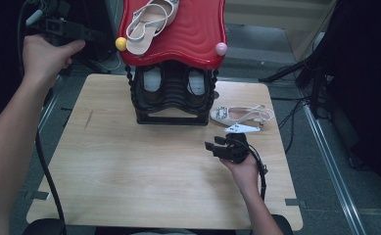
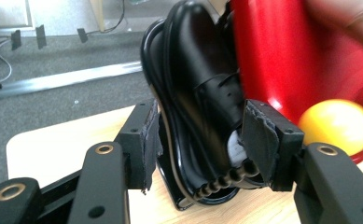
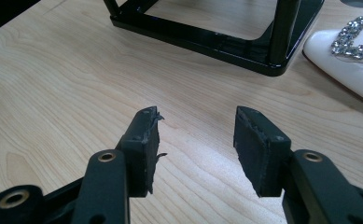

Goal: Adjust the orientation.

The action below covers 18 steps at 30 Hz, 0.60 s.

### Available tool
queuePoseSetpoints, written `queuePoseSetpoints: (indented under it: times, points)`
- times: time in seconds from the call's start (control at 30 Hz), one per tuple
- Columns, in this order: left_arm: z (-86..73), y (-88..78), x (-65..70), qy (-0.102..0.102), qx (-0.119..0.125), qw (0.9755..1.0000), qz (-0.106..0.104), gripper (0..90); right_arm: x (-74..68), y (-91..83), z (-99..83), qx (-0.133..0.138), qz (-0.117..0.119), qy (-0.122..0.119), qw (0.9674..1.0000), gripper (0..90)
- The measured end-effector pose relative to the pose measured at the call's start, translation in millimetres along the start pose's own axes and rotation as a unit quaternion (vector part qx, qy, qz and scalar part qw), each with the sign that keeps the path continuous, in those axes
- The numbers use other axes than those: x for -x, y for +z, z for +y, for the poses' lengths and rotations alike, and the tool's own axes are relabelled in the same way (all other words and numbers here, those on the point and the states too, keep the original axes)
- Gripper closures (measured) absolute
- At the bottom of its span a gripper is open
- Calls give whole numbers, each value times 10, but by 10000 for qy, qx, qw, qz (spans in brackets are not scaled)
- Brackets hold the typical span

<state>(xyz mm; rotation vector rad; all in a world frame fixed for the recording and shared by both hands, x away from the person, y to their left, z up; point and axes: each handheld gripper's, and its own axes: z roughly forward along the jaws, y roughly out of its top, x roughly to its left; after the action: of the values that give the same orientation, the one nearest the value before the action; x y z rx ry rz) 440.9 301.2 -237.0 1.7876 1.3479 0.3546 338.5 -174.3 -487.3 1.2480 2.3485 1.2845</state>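
Our left claw [image 2: 198, 140] stands released, its worn black pads spread on either side of the black shoe rack [image 2: 193, 107] without touching it, and we hold it up at the rack's left flank, near the yellow ball [image 1: 121, 43]. Our right claw [image 3: 195, 149] is released too, hovering low over the bare surface [image 3: 53, 70] just beside the white sandal [image 1: 242, 115] with nothing between its jaws.

We judge the main risk to lie on the left: the red tray [image 1: 193, 34] sits atop the slim rack, so a knock from our claw could tip it and spill the beige sandal [image 1: 151, 22] lying on top. The glossy plastic would likely slip between the frayed pads.

The rack is smooth, ribbed black plastic; the tray is shiny, wavy red; its corner knobs are round, one yellow, one pink [image 1: 221, 48]. The white sandal is pointed, with a glittering buckle and thin straps. The surface is pale wood grain.
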Motion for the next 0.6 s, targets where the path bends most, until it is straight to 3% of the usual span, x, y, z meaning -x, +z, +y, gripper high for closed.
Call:
queuePoseSetpoints:
  times: [0.23,0.6]
  points:
    - [-186,104,-88,-32,-85,9999,73,470,2,13,14,-12,-3,8,10000,516]
    - [-547,308,-189,-96,-98,9999,3,468,12,11,12,-9,-24,34,10000,513]
